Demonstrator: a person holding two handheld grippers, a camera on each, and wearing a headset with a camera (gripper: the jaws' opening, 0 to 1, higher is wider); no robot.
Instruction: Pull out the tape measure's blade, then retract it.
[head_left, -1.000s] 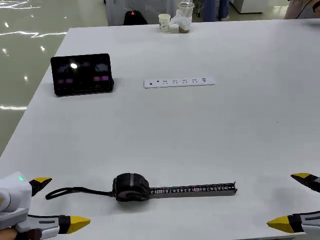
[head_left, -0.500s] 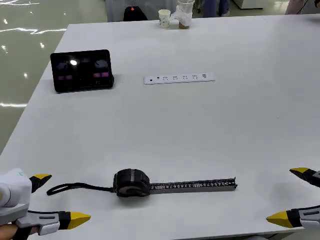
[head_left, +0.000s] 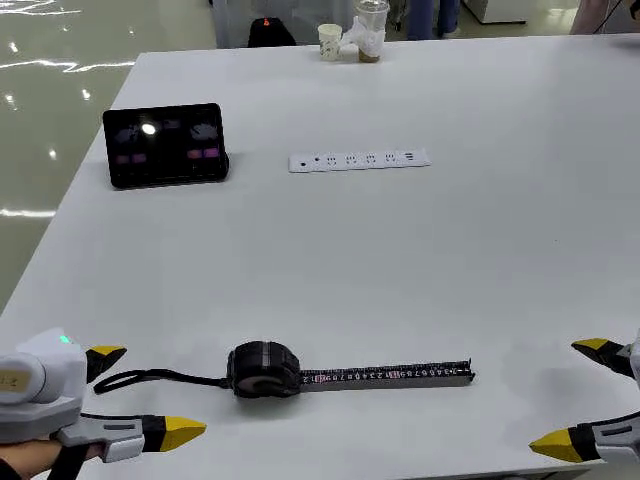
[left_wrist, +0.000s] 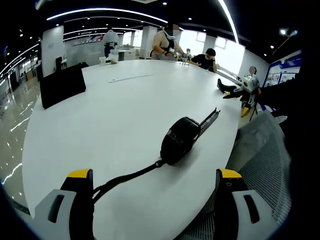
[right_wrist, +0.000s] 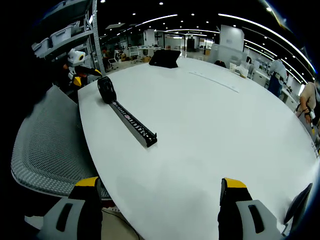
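Observation:
A black tape measure (head_left: 263, 369) lies near the front edge of the white table (head_left: 400, 240), its blade (head_left: 385, 376) pulled out to the right and its black wrist strap (head_left: 150, 380) trailing left. My left gripper (head_left: 150, 393) stands open just left of the strap, nothing between its yellow tips. In the left gripper view the case (left_wrist: 180, 140) lies ahead between the jaws with the strap (left_wrist: 127, 175) running toward them. My right gripper (head_left: 578, 397) is open at the table's front right, apart from the blade's hooked end (right_wrist: 150, 140). The right gripper view shows the case (right_wrist: 106, 90) farther off.
A dark tablet (head_left: 165, 146) stands at the back left and a white power strip (head_left: 358, 160) lies mid-table. Paper cups (head_left: 352, 40) sit at the far edge. A grey mesh chair (right_wrist: 45, 155) is below the table's front edge. People sit at the far side (left_wrist: 167, 45).
My left gripper has edged right and forward, closer to the strap. The tape measure has not moved; the view shifted slightly.

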